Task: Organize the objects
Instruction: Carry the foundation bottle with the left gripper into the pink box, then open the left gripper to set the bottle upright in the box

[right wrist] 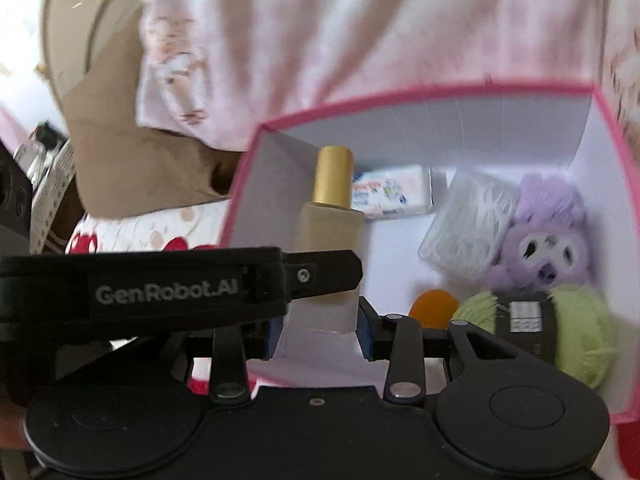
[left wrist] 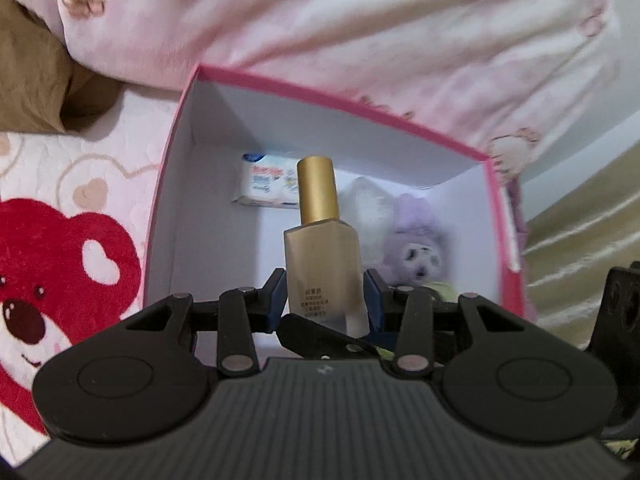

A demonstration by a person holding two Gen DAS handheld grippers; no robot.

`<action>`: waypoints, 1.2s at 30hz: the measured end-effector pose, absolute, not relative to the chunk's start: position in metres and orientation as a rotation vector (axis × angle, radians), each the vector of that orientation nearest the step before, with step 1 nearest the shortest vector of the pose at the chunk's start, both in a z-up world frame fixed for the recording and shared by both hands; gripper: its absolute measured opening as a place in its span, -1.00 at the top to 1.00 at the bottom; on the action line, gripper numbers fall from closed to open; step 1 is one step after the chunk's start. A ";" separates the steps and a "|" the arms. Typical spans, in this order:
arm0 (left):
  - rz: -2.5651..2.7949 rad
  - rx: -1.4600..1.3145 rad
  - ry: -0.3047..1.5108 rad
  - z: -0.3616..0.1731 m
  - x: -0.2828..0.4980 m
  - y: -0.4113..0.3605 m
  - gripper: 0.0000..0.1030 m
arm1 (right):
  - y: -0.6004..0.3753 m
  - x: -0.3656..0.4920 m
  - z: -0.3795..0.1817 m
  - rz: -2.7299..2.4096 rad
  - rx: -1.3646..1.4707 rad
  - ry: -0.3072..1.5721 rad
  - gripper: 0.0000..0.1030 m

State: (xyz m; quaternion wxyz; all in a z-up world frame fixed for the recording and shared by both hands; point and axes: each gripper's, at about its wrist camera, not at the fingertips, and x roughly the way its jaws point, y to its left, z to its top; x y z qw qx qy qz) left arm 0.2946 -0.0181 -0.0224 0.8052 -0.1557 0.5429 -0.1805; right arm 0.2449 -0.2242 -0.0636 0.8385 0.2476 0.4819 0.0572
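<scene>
A frosted bottle with a gold cap (left wrist: 324, 248) stands upright between the blue pads of my left gripper (left wrist: 326, 296), held over the open pink box (left wrist: 176, 132). The same bottle (right wrist: 330, 236) shows in the right wrist view, with the left gripper's black finger (right wrist: 320, 276) across it. My right gripper (right wrist: 320, 332) has its blue pads on either side of the bottle's base; whether they press it is unclear. Inside the box lie a wipes pack (left wrist: 266, 188), a clear plastic case (right wrist: 468, 224), a purple plush (right wrist: 544, 240), green yarn (right wrist: 576, 328) and an orange ball (right wrist: 434, 308).
The box rests on a white bedcover with a red bear print (left wrist: 52, 264). A pink quilt (left wrist: 360, 32) rises behind the box. A brown pillow (left wrist: 28, 76) lies at the left. A wall and floor show at the far right.
</scene>
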 end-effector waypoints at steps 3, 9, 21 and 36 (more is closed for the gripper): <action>-0.386 -0.316 1.184 -0.039 0.305 -0.021 0.23 | -0.230 0.256 -0.083 0.112 0.571 1.049 0.18; -0.363 -0.353 1.227 -0.066 0.315 -0.022 0.23 | -0.222 0.267 -0.099 0.025 0.539 1.094 0.18; -0.361 -0.374 1.256 -0.078 0.311 -0.023 0.25 | -0.215 0.271 -0.102 -0.011 0.455 1.148 0.15; -0.383 -0.220 1.164 -0.005 0.271 -0.028 -0.06 | -0.224 0.215 -0.035 0.112 0.326 1.026 -0.04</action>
